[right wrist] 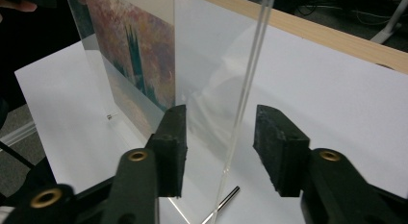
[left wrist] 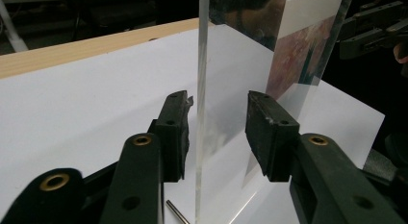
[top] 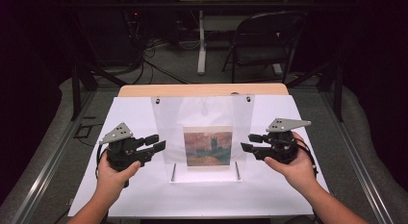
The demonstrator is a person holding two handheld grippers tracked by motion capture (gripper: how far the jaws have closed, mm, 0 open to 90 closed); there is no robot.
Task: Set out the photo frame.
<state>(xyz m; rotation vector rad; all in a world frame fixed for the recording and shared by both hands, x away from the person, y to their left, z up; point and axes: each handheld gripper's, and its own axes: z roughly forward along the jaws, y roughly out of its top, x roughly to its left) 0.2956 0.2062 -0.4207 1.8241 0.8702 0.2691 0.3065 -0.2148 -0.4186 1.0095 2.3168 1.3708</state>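
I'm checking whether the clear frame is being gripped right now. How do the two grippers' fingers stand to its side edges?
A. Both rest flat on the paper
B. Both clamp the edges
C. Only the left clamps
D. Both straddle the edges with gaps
D: in each gripper view the clear frame edge stands between the fingers with gaps either side.

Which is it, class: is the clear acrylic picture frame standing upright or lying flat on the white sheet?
Upright. The acrylic frame stands on its bottom edge on the white sheet.
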